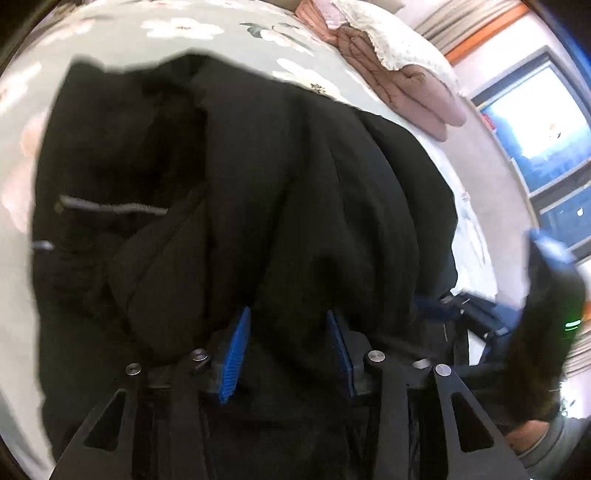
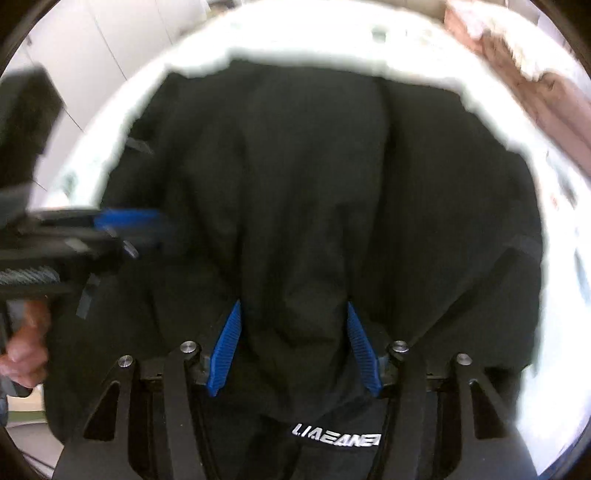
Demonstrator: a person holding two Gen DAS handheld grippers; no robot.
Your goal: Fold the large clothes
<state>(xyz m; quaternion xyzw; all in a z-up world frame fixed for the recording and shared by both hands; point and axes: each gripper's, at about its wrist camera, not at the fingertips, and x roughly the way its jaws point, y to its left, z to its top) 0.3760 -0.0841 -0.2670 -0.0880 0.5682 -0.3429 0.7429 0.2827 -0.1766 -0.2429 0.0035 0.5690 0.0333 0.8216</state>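
Note:
A large black jacket (image 1: 258, 166) lies bunched on the bed and fills both views. My left gripper (image 1: 288, 312) stands open, its blue pads (image 1: 234, 354) apart with a loose fold of the jacket between them. It also shows blurred at the left edge of the right wrist view, as the left gripper (image 2: 122, 229) held by a hand (image 2: 26, 339). My right gripper (image 2: 293, 303) is shut on a thick fold of the jacket (image 2: 314, 166), and creases run out from the grip. White lettering (image 2: 336, 439) shows on the cloth below it.
The bed has a pale green floral sheet (image 1: 184, 29). A folded pink quilt (image 1: 417, 92) and a white lace blanket (image 1: 388, 40) are piled at its far right corner. A window (image 1: 535, 122) is on the right, white cupboard doors (image 2: 92, 55) on the left.

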